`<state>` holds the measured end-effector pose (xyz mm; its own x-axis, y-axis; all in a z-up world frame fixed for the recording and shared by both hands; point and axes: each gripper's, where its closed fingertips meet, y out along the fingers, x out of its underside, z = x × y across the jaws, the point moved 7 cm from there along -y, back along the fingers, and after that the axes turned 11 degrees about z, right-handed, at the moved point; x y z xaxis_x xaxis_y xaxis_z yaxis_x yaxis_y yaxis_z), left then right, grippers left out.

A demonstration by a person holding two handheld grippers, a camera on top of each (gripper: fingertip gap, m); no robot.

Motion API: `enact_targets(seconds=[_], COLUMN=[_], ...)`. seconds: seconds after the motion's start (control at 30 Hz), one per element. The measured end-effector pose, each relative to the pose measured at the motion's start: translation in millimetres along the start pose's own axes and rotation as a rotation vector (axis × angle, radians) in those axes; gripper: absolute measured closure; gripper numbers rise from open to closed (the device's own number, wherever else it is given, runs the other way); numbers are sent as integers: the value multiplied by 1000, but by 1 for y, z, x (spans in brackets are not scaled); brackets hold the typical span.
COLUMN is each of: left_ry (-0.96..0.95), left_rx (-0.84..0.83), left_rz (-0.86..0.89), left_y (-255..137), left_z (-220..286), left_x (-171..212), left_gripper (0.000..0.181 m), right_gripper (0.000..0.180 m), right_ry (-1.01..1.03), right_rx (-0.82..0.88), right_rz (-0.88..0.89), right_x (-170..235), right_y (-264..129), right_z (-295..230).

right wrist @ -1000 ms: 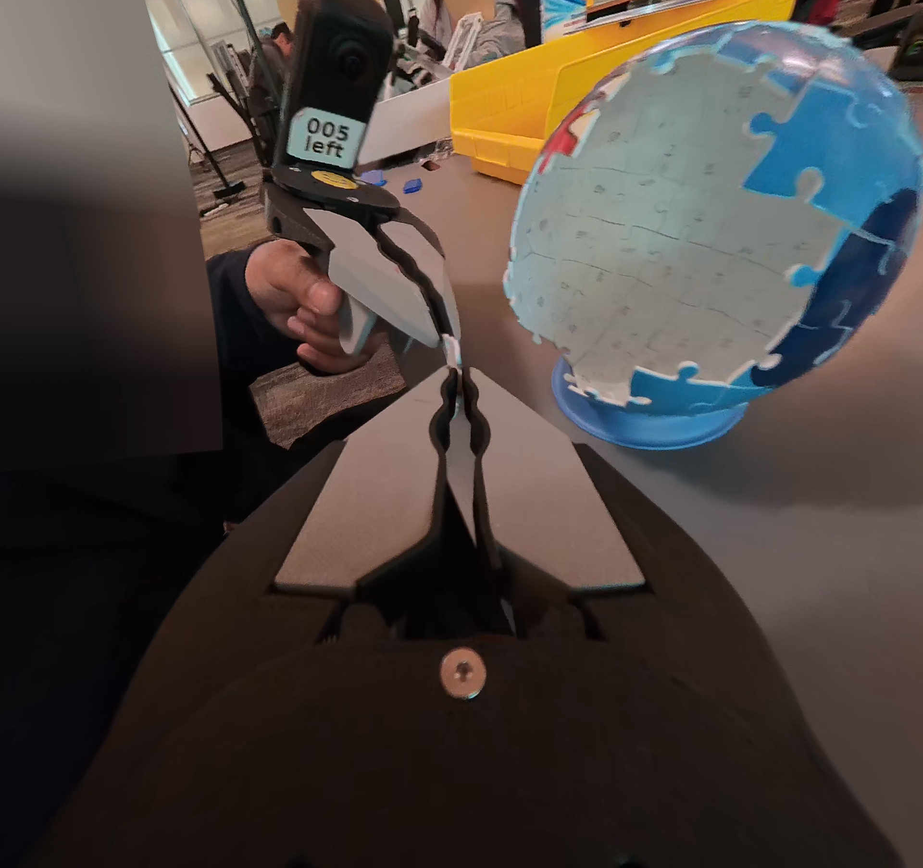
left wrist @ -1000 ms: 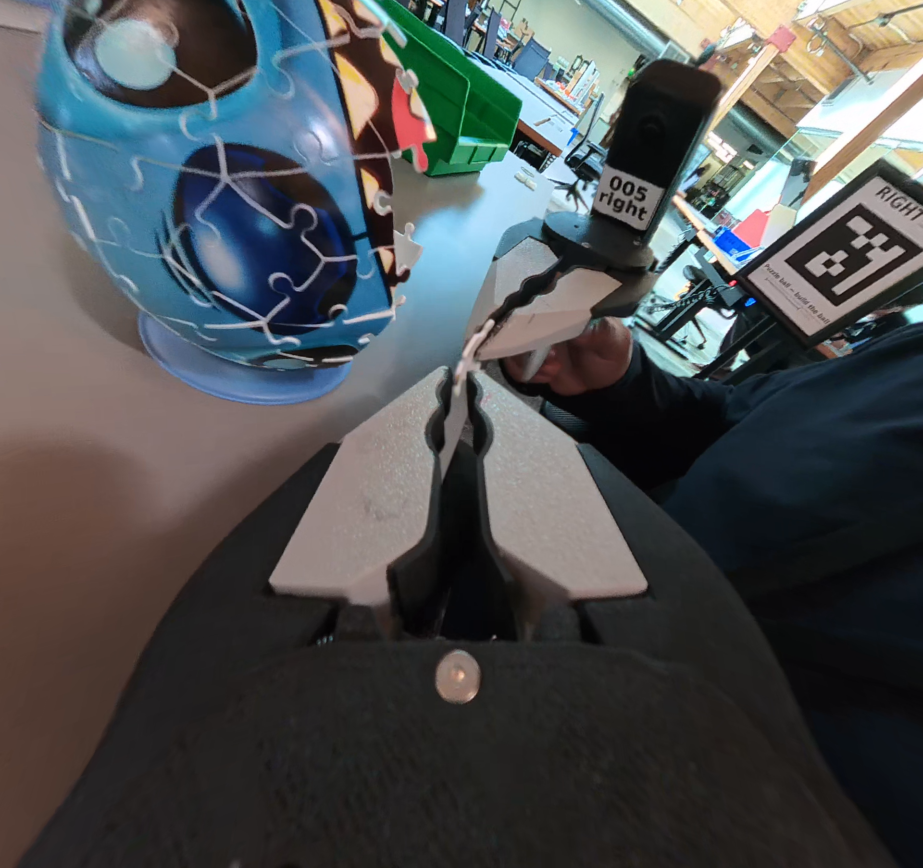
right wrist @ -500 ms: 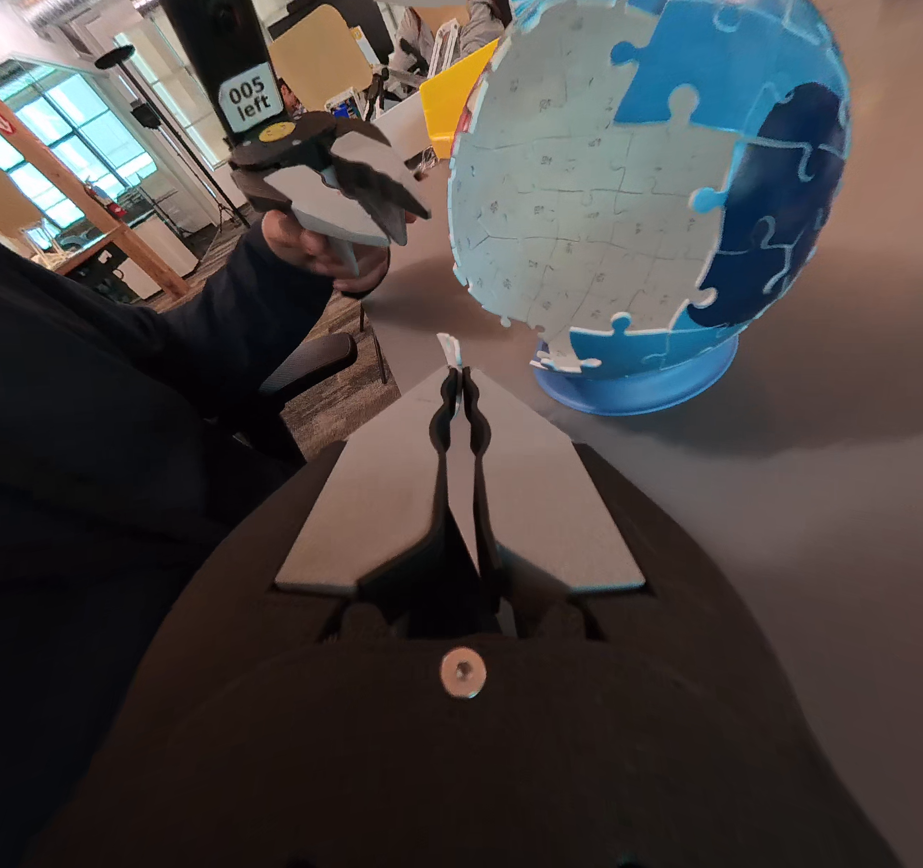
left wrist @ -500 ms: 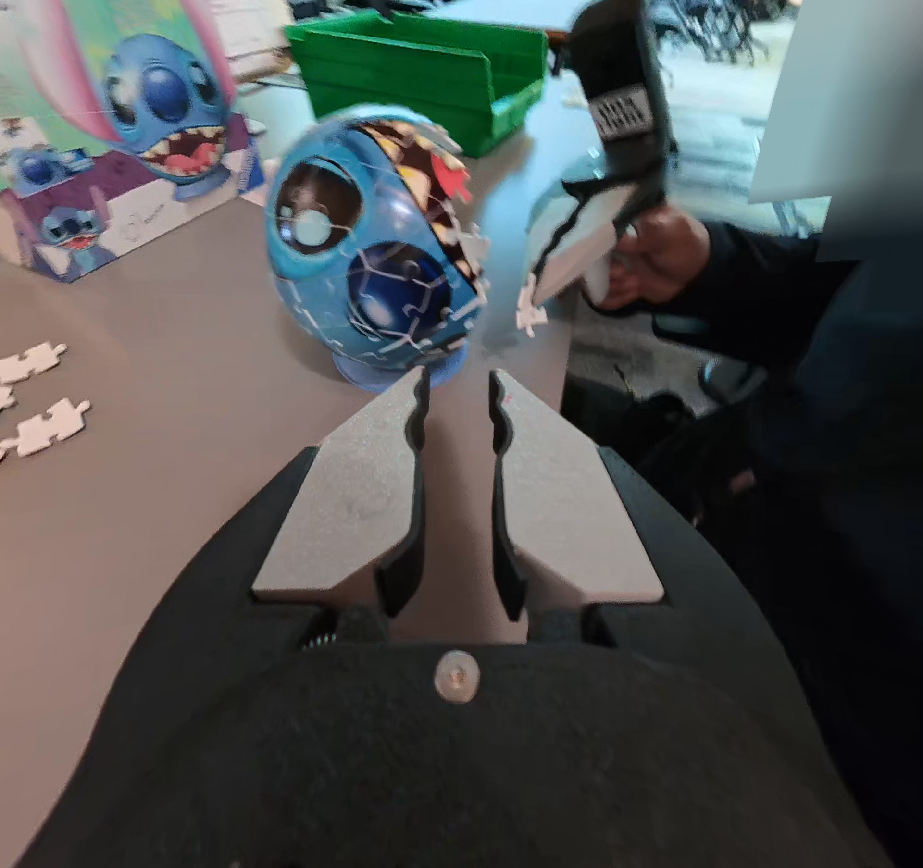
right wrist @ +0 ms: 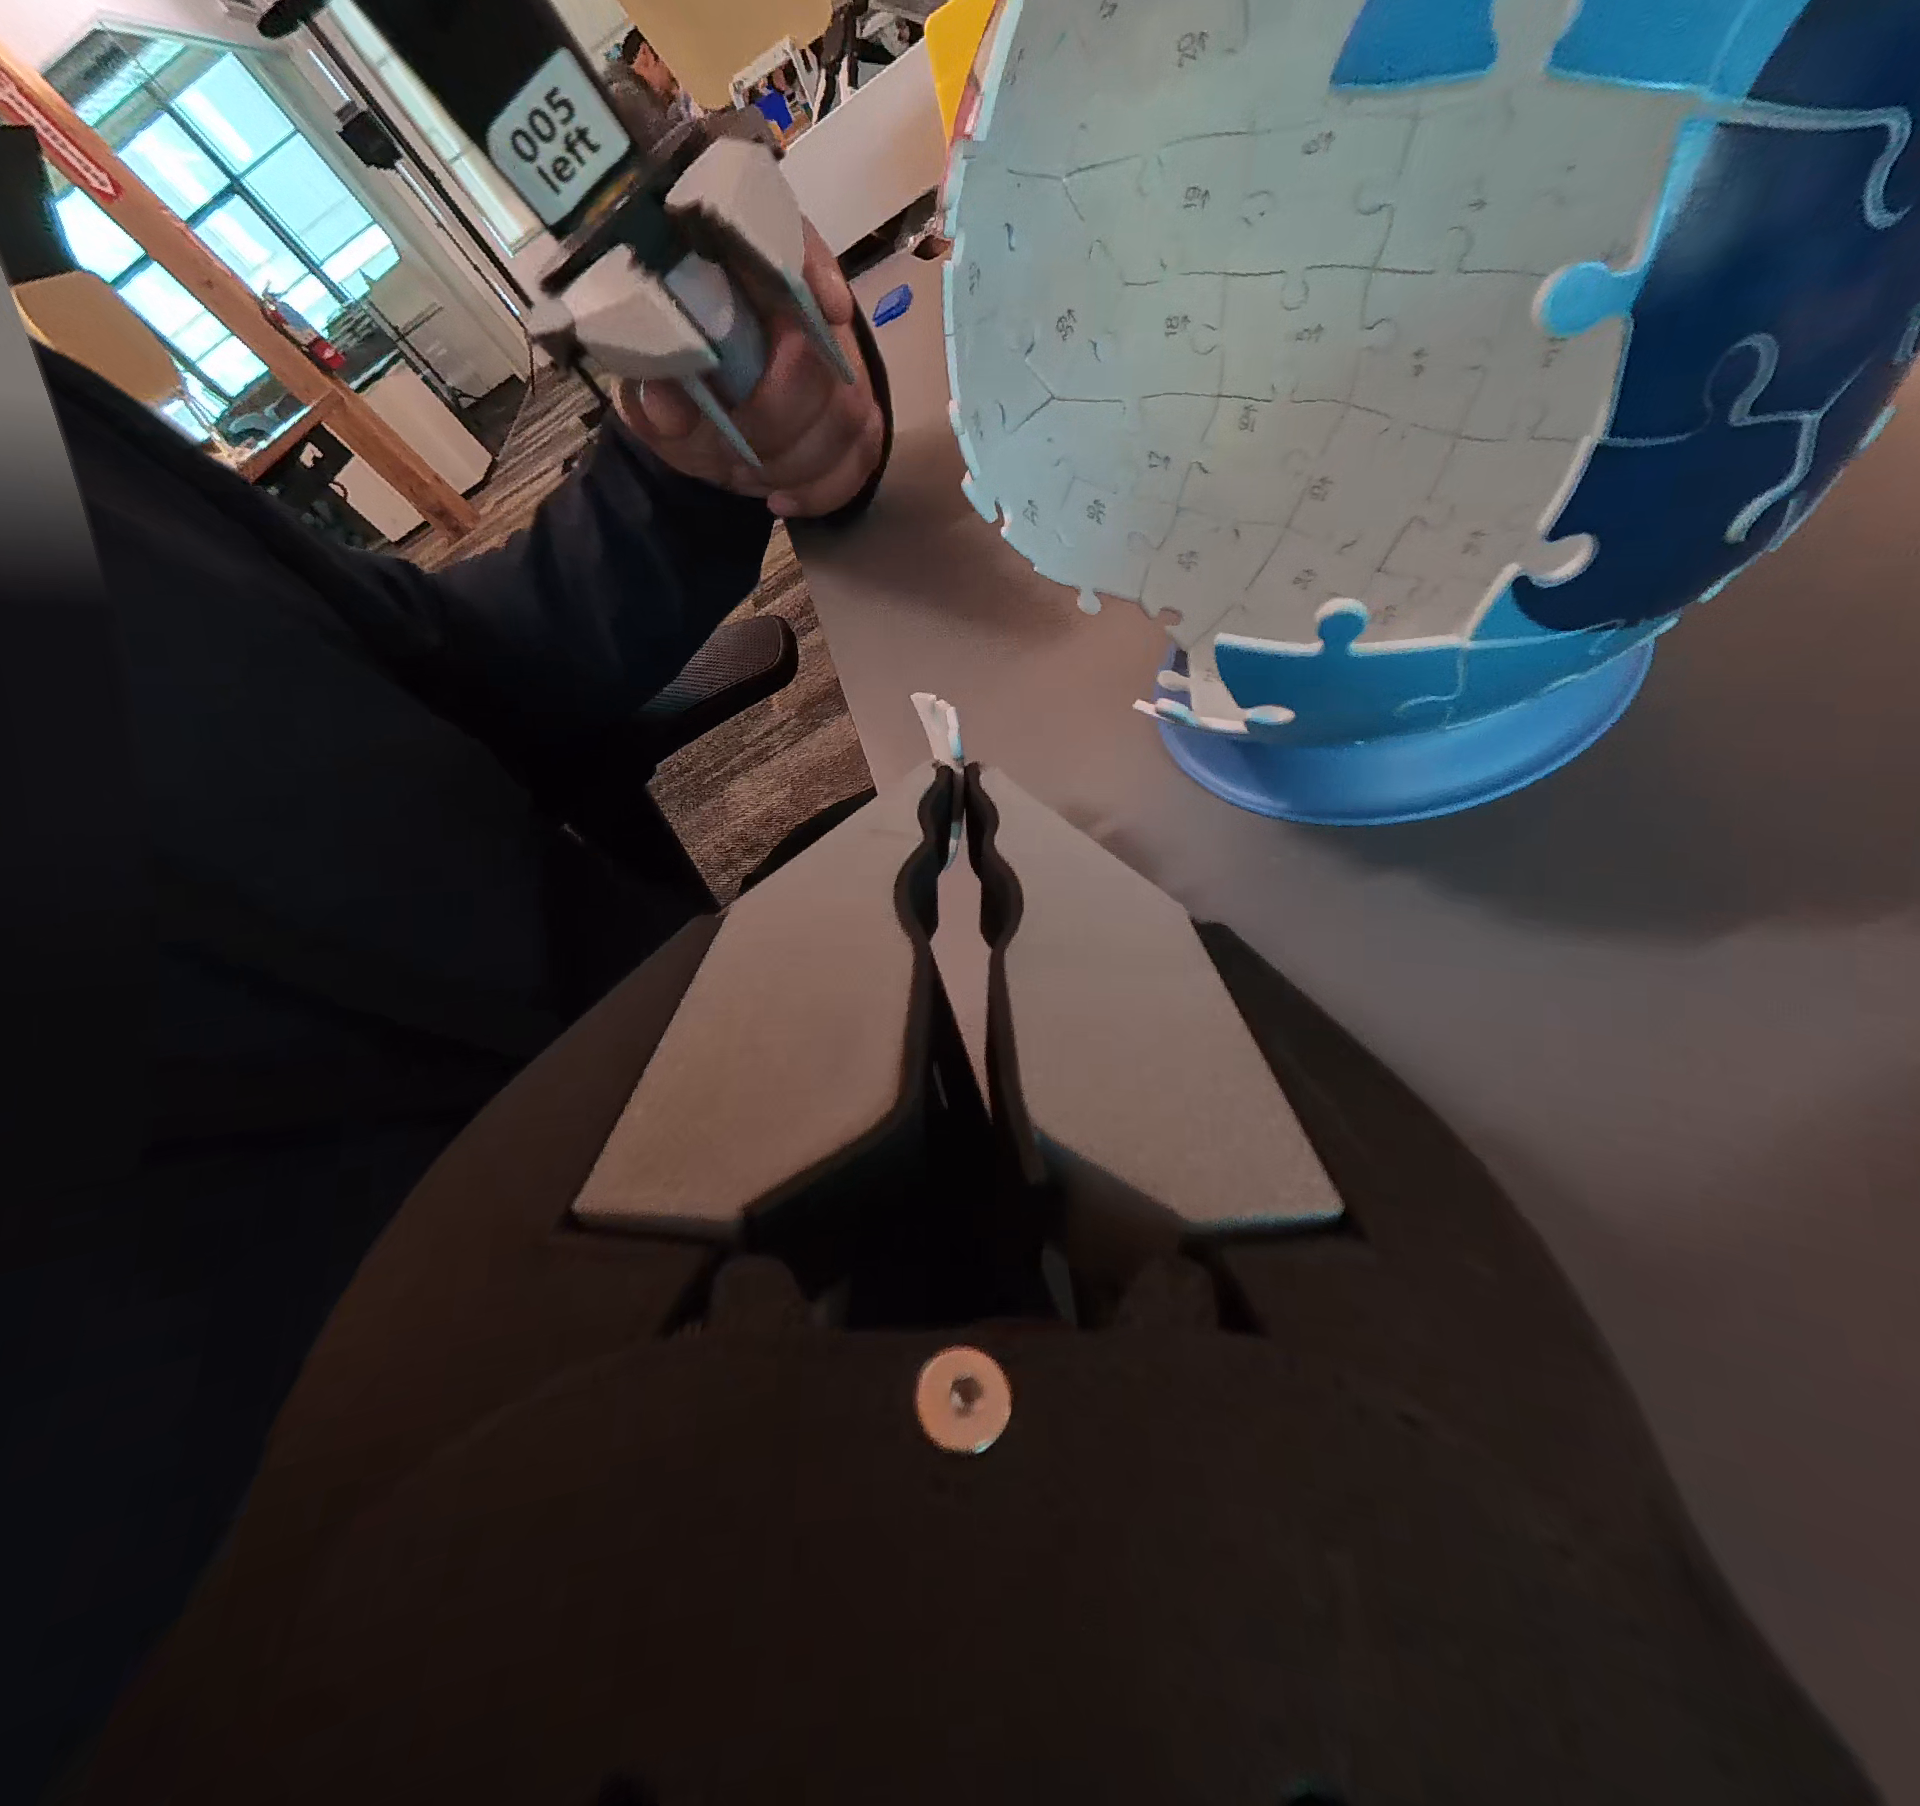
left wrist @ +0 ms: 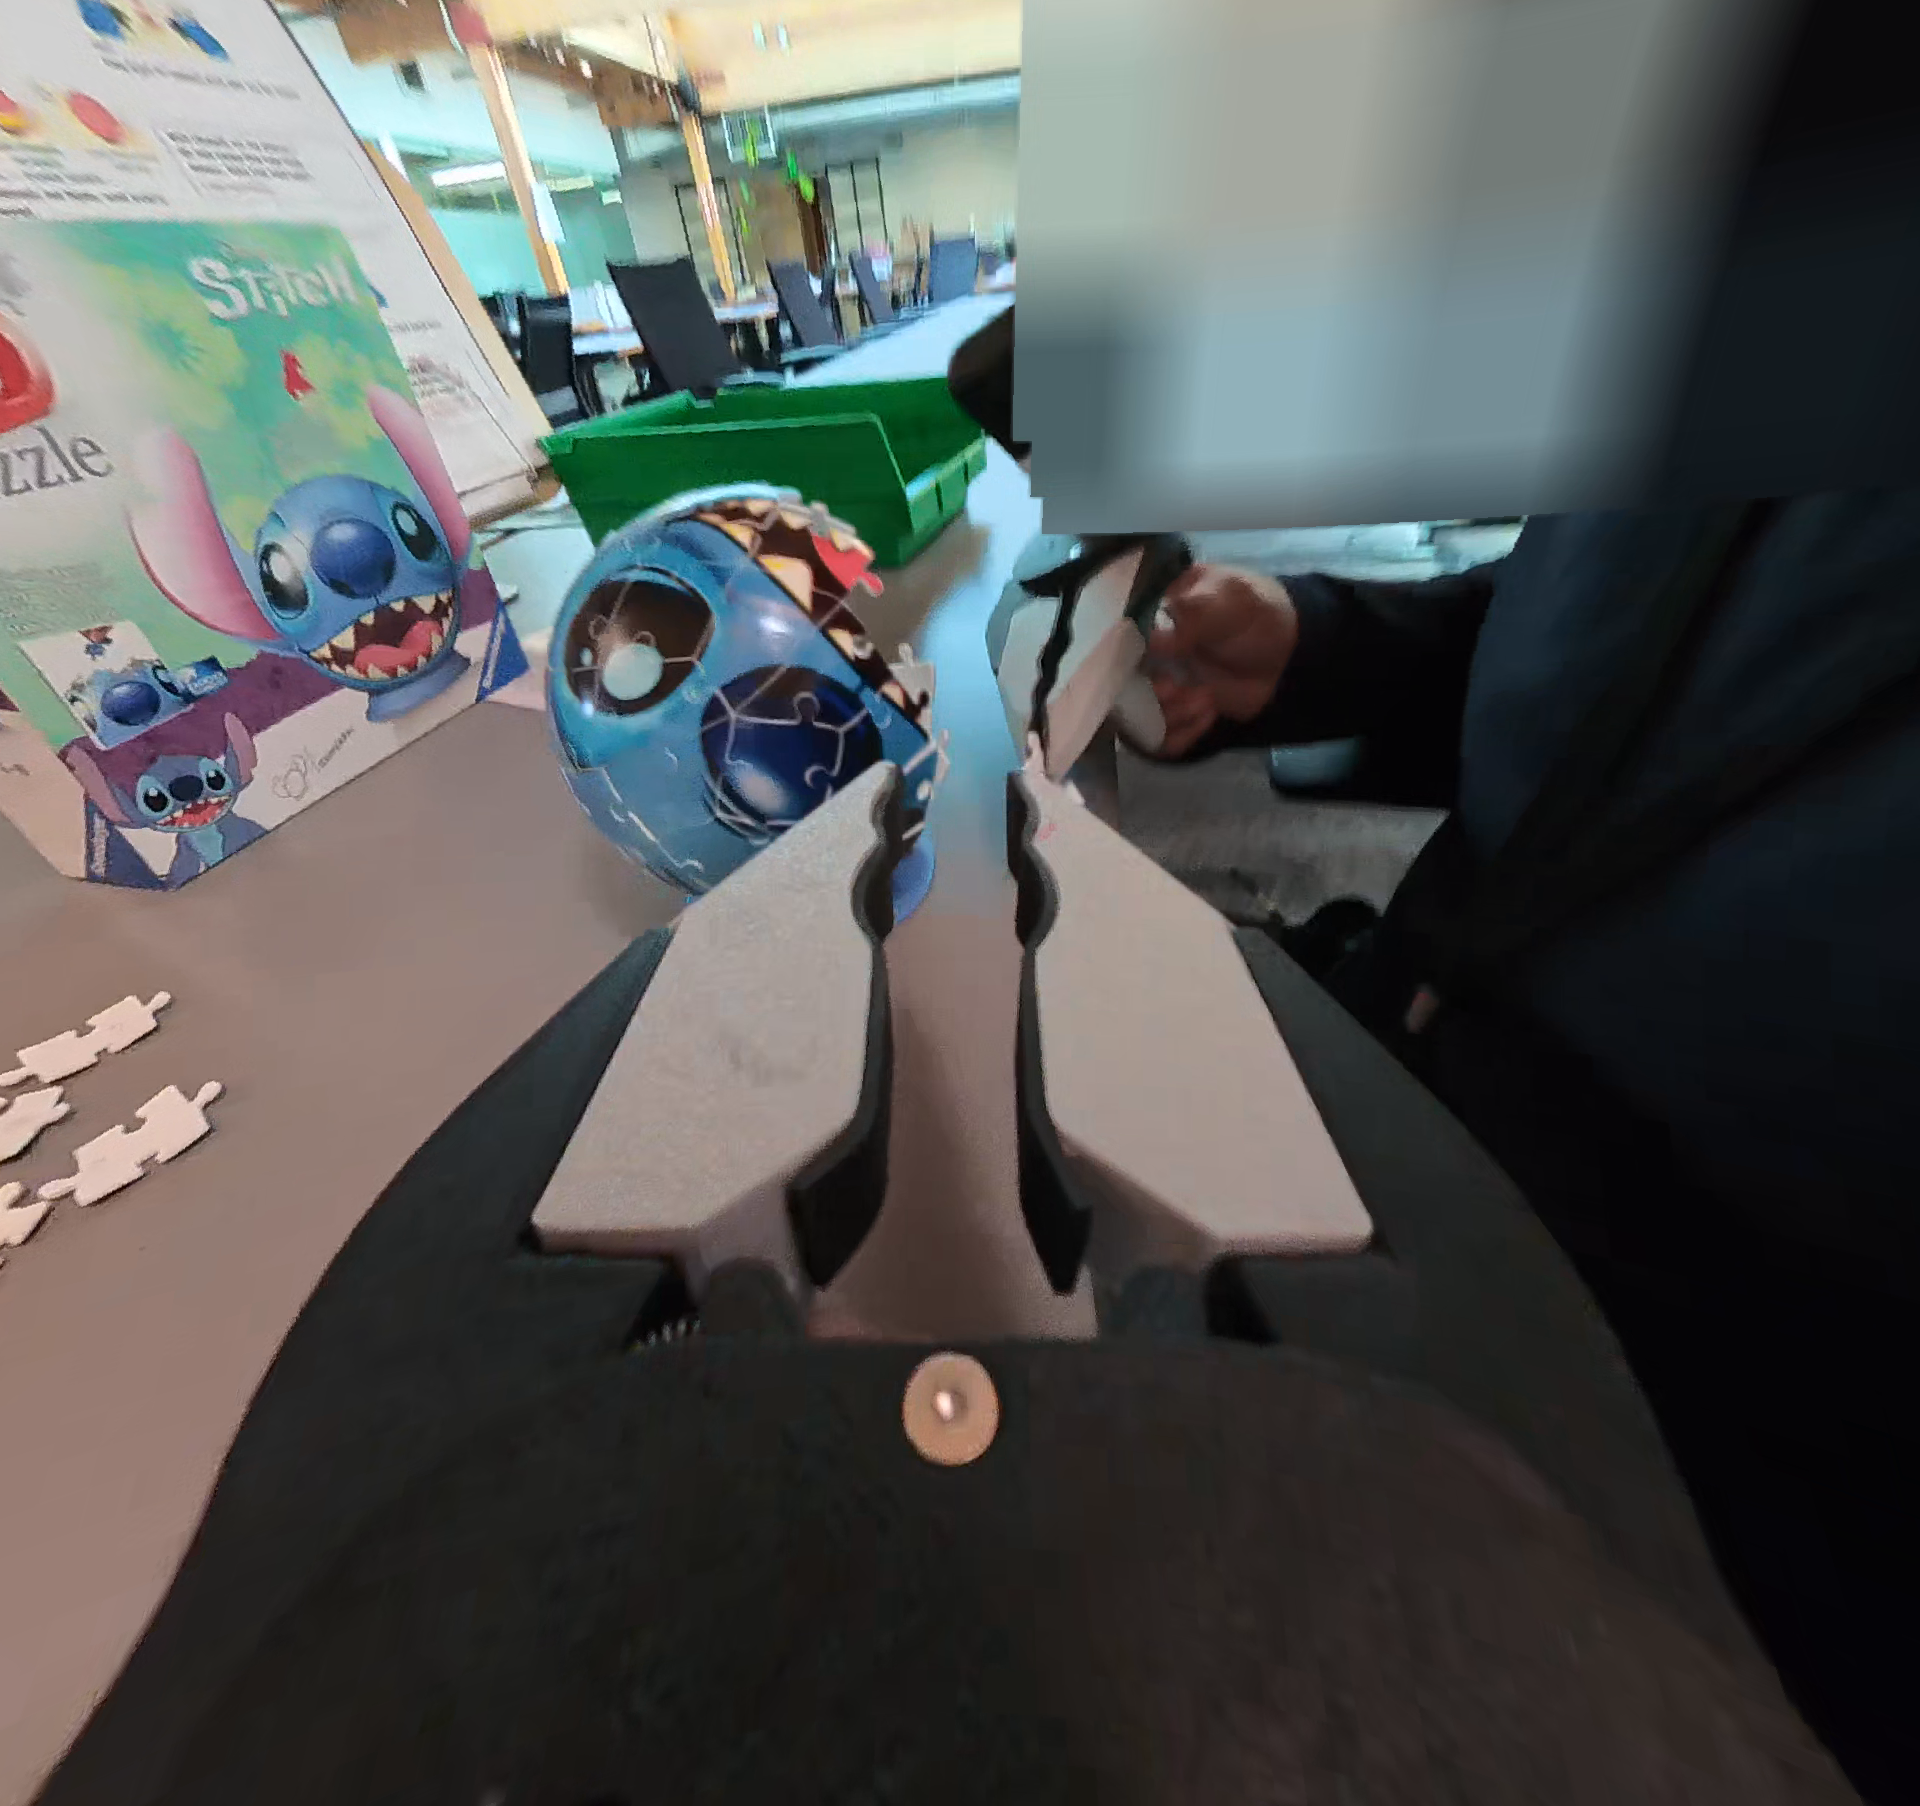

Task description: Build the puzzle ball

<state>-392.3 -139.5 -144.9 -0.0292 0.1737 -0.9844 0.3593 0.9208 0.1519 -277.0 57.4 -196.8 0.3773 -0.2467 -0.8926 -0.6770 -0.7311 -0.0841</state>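
The half-built blue puzzle ball [left wrist: 727, 696] stands on its blue ring base on the grey table, open side to the right. In the right wrist view the ball [right wrist: 1403, 302] shows its pale inner face, and the base [right wrist: 1434, 759] sits below it. My right gripper [right wrist: 954, 769] is shut on a small puzzle piece [right wrist: 938, 726] that sticks out past its tips, short of the ball's lower left edge. My left gripper [left wrist: 951, 790] is open and empty, in front of the ball. The right gripper also shows in the left wrist view [left wrist: 1049, 748].
The puzzle box [left wrist: 208, 551] stands at the left behind the ball. Several loose white pieces [left wrist: 104, 1112] lie on the table at the left. A green bin [left wrist: 769, 478] is behind the ball. A yellow bin [right wrist: 966, 42] is far back. The person's dark sleeves fill the table's edge side. Spacing between my two grippers at the tips: around 12 cm.
My left gripper let go of the piece, opened and pulled back from the right gripper. My right gripper kept the piece and moved closer to the ball's open edge.
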Motion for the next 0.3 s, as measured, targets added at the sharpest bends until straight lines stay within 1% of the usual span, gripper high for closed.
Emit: enact_targets(seconds=[0.1,0.3], left_ry=[-24,22], left_rx=[16,3], left_rz=[42,75], left_y=[-1,4], left_z=[-2,-3], left_x=[-2,-3], left_gripper=[163,161], right_gripper=[180,180], right_ry=[8,21], right_rx=[-6,2], right_rz=[-1,6], right_x=[0,-1], right_y=[0,0], right_z=[0,2])
